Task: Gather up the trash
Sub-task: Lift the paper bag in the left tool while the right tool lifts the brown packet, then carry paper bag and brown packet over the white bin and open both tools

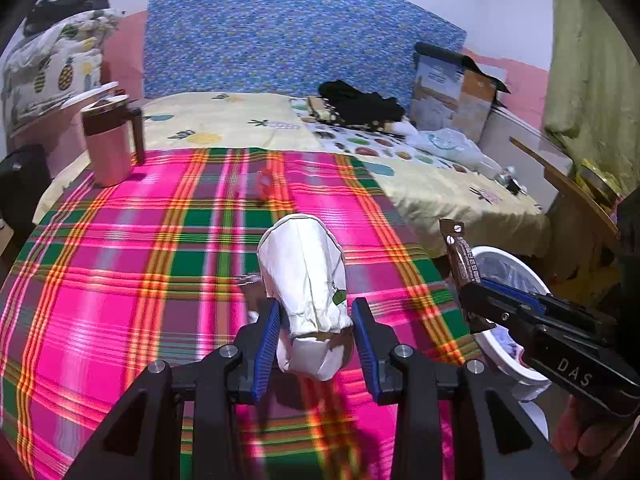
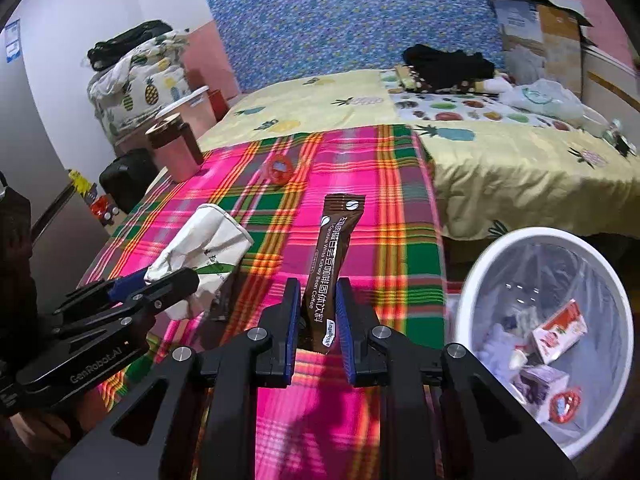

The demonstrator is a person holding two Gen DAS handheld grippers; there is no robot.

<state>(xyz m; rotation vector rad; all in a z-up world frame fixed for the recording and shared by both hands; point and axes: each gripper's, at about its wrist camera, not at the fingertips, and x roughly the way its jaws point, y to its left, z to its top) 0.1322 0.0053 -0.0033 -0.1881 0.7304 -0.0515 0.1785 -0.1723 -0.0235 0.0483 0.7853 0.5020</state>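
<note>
My left gripper is shut on a crumpled white paper carton, held above the pink plaid cloth. In the right wrist view that left gripper and the carton show at the left. My right gripper is shut on the lower end of a brown coffee sachet, which stands upright. From the left wrist view, the right gripper and sachet hang over the near edge of a white trash bin. The bin, lined with clear plastic, sits low right of the bed and holds small cartons and wrappers.
A small red round wrapper lies on the plaid cloth farther back. A pink mug with a brown lid stands at the cloth's far left corner. Black clothes, a cardboard box and a plastic bag lie at the bed's far end.
</note>
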